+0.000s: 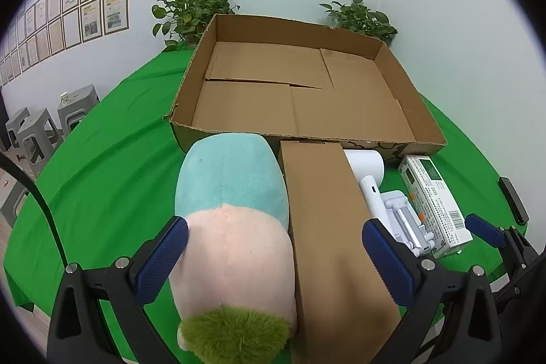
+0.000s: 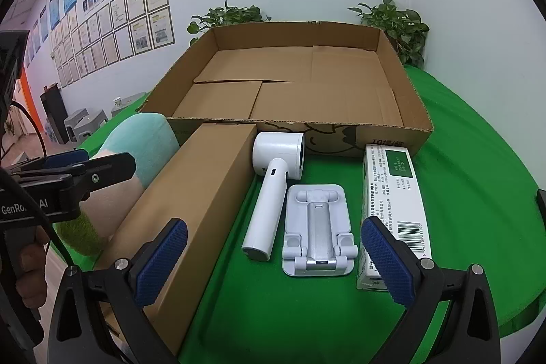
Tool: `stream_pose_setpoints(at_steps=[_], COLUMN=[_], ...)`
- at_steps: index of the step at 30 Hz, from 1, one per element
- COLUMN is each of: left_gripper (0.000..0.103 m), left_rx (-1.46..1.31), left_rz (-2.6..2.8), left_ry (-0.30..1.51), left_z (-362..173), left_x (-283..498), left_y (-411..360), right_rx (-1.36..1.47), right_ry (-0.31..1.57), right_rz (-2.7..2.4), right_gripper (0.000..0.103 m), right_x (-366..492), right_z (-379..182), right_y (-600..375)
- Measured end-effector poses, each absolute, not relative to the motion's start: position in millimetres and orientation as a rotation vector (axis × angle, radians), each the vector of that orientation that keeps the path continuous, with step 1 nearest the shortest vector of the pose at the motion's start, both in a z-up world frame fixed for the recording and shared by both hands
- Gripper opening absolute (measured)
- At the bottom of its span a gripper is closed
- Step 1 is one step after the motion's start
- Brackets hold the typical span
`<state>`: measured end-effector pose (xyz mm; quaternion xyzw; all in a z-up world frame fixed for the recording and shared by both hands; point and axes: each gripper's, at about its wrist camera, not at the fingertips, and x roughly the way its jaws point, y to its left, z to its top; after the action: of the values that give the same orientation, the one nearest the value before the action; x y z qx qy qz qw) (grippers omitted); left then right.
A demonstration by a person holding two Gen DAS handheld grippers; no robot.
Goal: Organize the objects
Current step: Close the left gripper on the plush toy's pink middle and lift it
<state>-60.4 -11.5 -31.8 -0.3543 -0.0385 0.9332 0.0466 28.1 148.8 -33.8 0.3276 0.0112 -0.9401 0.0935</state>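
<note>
A large shallow cardboard tray stands empty on the green table. In front of it lie a plush toy in teal, pink and green, a long brown box, a white hair dryer, a white folding phone stand and a white medicine box. My left gripper is open, above the plush and brown box. My right gripper is open, above the dryer and stand.
Two potted plants stand behind the tray by the wall. Grey stools stand left of the table. A black object lies near the table's right edge.
</note>
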Motion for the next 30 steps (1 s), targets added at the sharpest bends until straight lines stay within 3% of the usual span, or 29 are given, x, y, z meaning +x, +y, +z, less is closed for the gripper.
stream_pose_setpoints(at_steps=[30], left_gripper=[0.102], left_rx=[-1.084], left_rz=[2.817], left_ry=[-0.241], left_z=[-40], left_x=[-52], left_y=[-55], right_rx=[0.896], right_ry=[0.122], right_rz=[-2.61], right_gripper=[0.103], right_x=[27], right_z=[-37], right_y=[118])
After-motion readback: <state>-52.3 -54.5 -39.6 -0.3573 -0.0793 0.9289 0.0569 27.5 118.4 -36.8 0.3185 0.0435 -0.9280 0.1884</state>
